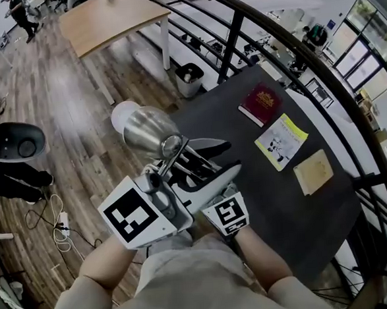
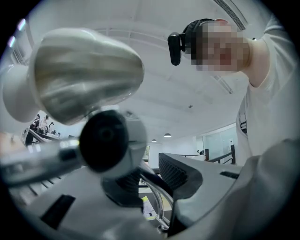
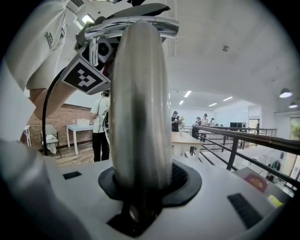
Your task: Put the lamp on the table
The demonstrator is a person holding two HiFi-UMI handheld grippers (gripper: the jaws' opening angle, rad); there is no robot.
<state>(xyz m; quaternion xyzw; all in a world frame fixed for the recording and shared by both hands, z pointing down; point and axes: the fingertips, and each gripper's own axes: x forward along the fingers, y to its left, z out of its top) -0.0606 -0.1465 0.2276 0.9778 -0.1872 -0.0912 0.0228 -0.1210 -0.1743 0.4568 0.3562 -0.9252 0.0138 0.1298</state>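
Between the two grippers, in the head view, the lamp (image 1: 159,138) is held in the air. Its silver shade (image 1: 144,129) points away from the person, out past the near-left edge of the dark table (image 1: 297,222). The left gripper (image 1: 166,167) reaches up just behind the shade, and the right gripper (image 1: 205,183) sits close beside it. Off to the right of both, a red book (image 1: 261,104), a yellow booklet (image 1: 282,141) and a tan notebook (image 1: 313,172) lie on the tabletop, with bare surface nearer the grippers.

In the left gripper view, the shade looms above the jaws and a black pivot knob (image 2: 105,140) sits right over them. A chrome rod (image 2: 157,206) runs down between the jaws. They look clenched on it, though blur makes the contact hard to confirm.

In the right gripper view, the jaws are clamped on the lamp's round metal base (image 3: 140,108), seen edge-on, with a pad pressing on each face.

This looks like the carrying step, since the lamp is not yet set down. The next move calls for bringing it over the bare tabletop, turning the base flat and lowering it until it rests, and only then letting go.
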